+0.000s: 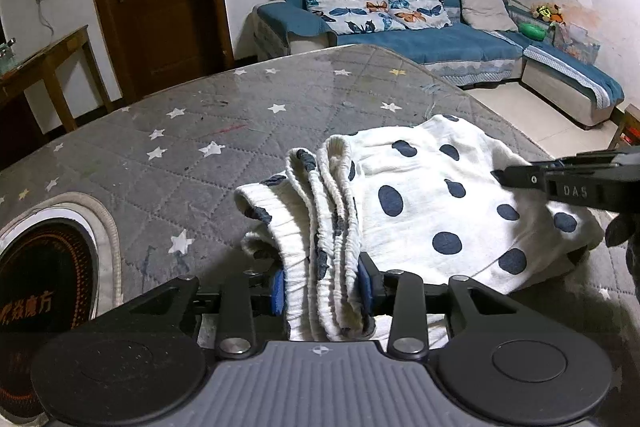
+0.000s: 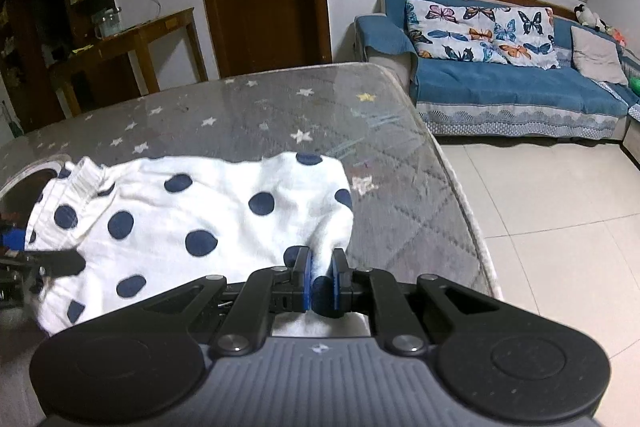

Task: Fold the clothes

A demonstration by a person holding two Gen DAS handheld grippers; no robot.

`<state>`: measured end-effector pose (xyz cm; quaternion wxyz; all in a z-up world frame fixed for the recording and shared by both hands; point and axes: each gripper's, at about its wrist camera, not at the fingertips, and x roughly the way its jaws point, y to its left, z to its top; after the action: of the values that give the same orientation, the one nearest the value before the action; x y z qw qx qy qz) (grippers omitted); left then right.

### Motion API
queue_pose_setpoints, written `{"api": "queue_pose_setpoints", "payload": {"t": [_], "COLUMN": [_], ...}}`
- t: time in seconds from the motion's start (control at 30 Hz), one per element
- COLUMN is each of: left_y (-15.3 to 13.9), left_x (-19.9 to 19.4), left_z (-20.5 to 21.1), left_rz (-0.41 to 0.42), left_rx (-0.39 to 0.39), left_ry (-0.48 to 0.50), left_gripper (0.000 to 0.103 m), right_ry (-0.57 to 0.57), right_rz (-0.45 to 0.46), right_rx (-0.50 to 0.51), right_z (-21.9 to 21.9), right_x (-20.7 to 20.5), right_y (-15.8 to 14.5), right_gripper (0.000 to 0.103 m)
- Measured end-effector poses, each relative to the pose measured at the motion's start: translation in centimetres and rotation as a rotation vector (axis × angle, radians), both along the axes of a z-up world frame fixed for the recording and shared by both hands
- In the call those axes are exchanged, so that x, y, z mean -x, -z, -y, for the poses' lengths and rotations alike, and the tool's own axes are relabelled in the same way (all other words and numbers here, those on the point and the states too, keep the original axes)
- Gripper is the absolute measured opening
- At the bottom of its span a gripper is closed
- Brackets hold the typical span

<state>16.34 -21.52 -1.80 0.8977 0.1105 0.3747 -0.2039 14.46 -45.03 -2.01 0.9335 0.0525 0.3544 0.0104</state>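
Gripping bunched elastic waistband folds, the left gripper has its jaws clamped on the polka-dot garment at lower centre of the grey star-print table. The right gripper pinches its far corner shut, fabric hiding the pads.

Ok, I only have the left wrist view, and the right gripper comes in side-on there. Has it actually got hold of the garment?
Observer: Yes. The right gripper is shut, its fingers pinching a fold of the garment at the corner nearest that camera.
Operator: Does any cloth hang off the table on that side?
Observer: No. The garment stops short of the table edge, and a strip of bare quilted cover lies between the cloth and the tiled floor.
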Motion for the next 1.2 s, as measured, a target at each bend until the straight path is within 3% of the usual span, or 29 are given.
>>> {"api": "queue_pose_setpoints", "payload": {"t": [0.2,0.3,0.63,0.93,1.2], "left_y": [-0.1,-0.2,-2.7,-2.6,-1.5], "left_x": [0.3,0.3,0.4,-1.6,-2.8], "left_z": [-0.8,-1.5,-3.6,-2.8,-2.0], "left_rz": [-0.014,-0.020,0.014,0.053,0.078], "left_rx": [-0.002,-0.005,0.022,-0.021,-0.065], "left_ry": [0.014,0.016,-0.014,-0.075,-0.074], "left_gripper": [0.044,0.048,0.068,0.068,0.069], "right_ry": [-0.019,-0.031,-0.015,-0.052,-0.058], "right_rz": [-0.011,-0.022,0.028,0.001,-0.022], "right_rx": [-0.007,0.003,-0.017,-0.032,-0.018], "right_z": [-0.3,-0.6,-0.3,-2.2,-3.0], "right_x": [1.9,2.8,1.9,-2.5,-3.9], "right_y": [0.1,-0.1,-3.2,-2.1,-0.8], "right_gripper": [0.010,0.015,0.020,0.028,0.035]}}
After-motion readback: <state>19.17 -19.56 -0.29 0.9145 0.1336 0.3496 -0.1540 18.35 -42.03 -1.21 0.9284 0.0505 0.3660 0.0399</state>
